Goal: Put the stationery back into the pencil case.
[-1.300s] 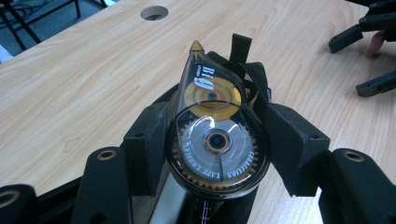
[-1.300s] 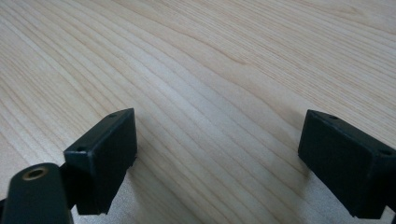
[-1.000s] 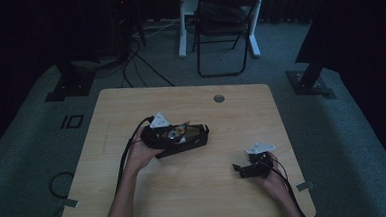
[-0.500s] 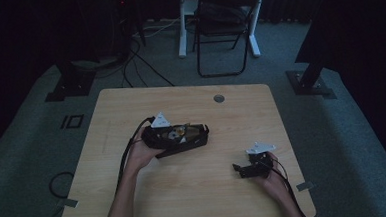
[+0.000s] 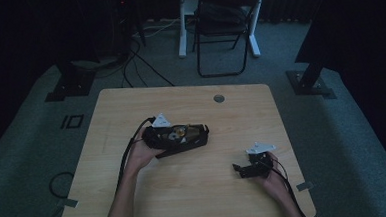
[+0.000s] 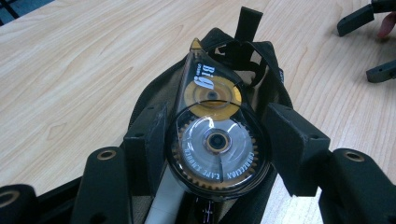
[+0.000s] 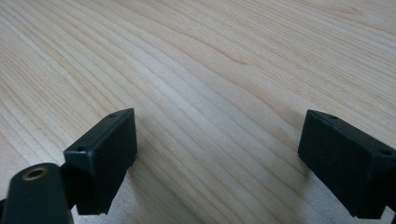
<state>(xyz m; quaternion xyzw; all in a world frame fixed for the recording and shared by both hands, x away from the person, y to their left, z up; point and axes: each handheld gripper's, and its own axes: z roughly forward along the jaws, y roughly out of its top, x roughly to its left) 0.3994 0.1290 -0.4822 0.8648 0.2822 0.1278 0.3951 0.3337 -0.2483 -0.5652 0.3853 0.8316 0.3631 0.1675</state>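
Note:
My left gripper (image 6: 217,137) is shut on a clear correction tape dispenser (image 6: 215,149) with a yellow reel, one jaw on each side of its round body. The dispenser sits in the mouth of an open black pouch (image 6: 154,91) lying on the wooden table (image 5: 131,106). In the high view the left gripper (image 5: 175,134) and the pouch (image 5: 197,141) are at the table's middle. My right gripper (image 5: 242,169) rests low near the front right, apart from the pouch. Its jaws stand wide open over bare wood (image 7: 217,154).
A round cable hole (image 5: 219,98) lies near the table's far edge. A folding chair (image 5: 224,26) and stand bases (image 5: 312,82) are on the carpet beyond the table. Cables trail from both grippers toward the front edge.

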